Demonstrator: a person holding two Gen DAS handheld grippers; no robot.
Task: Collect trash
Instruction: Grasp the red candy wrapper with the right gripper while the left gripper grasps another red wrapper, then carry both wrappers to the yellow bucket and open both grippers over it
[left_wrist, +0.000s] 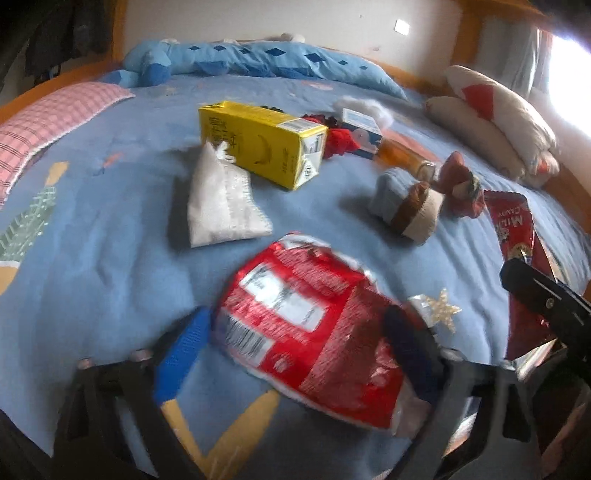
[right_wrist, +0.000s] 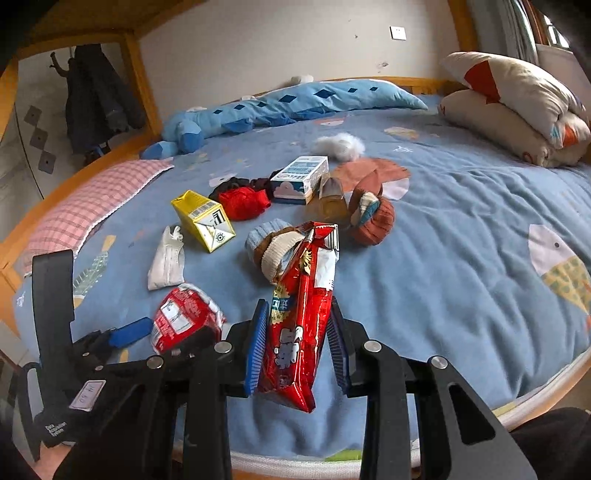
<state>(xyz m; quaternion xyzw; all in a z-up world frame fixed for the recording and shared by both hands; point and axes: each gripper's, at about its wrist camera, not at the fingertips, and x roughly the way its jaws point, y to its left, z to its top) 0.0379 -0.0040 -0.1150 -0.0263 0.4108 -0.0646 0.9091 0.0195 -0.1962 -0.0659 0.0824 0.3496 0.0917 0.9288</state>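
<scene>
We clamp the candy bag (right_wrist: 301, 328) in the right gripper (right_wrist: 298, 345), lifted off the bed (right_wrist: 461, 258). Our left gripper (left_wrist: 295, 354) straddles the red wrapper (left_wrist: 306, 317), jaws not yet gripping.

"MILK CANDY" on red candy wrapper (left_wrist: 517, 236)

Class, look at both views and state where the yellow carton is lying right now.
The yellow carton lies on its side on the blue bedspread, left of centre in the right wrist view, between the white pouch and the red knitted item.
</scene>
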